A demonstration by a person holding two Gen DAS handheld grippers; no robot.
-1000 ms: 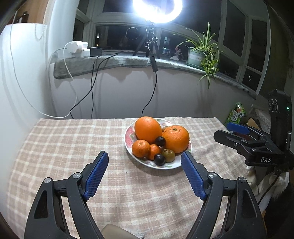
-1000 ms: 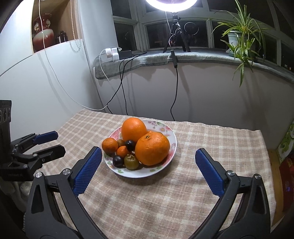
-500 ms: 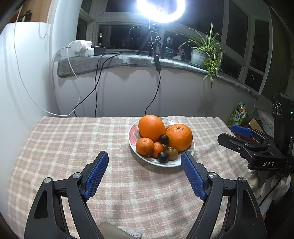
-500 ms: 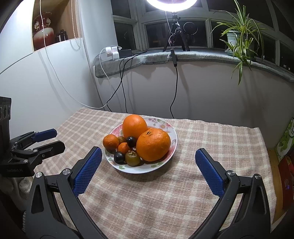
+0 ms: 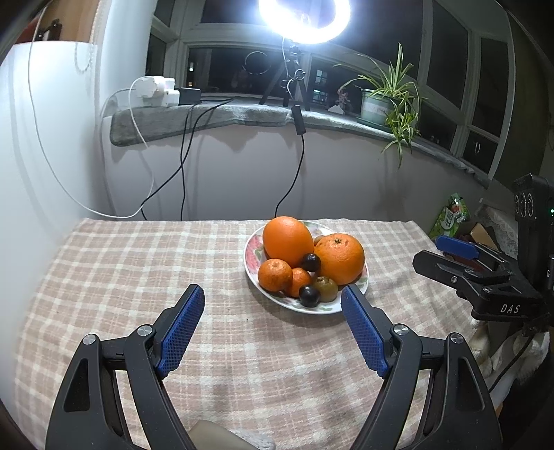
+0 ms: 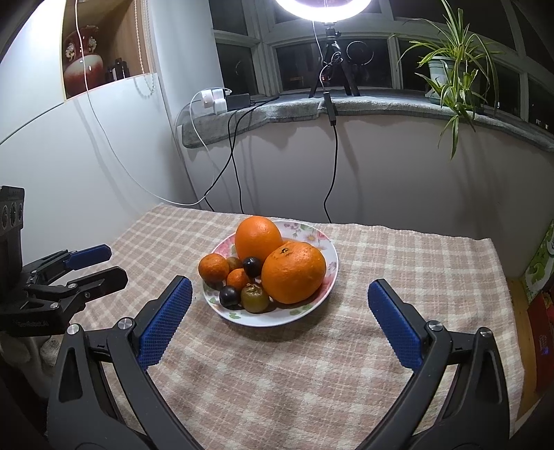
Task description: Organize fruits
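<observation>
Two grippers face one plate of fruit, and we hold nothing in either. Our left gripper [image 5: 273,304] hovers above the checked tablecloth [image 5: 138,263] with its blue-padded fingers [image 5: 180,332] spread wide, the plate [image 5: 251,258] lying ahead and a little to the right, so that the right finger's tip sits just in front of the plate's near rim. Our right gripper [image 6: 277,301] is likewise spread wide and empty, and from its camera the plate [image 6: 329,249] sits almost centred between the two pads. On that flowered plate we see two large oranges [image 6: 293,271] touching each other, the rear one [image 6: 258,239] standing taller against the far rim. Beside them, on the left of the heap, lie a mandarin [image 6: 213,267] and a smaller mandarin [image 6: 238,278], two dark plums [image 6: 251,266] (one tucked between the oranges, the other [image 6: 229,296] at the near rim), and a brownish-green fruit [image 6: 255,297] touching the front orange. All the fruit rests on the plate. Each gripper shows in the other's camera at the table's edge, well apart from the plate. Behind the table a ring light [image 5: 304,17] glares on the windowsill, with a potted spider plant [image 6: 450,65] further along it and cables [image 6: 235,149] trailing down the wall.
</observation>
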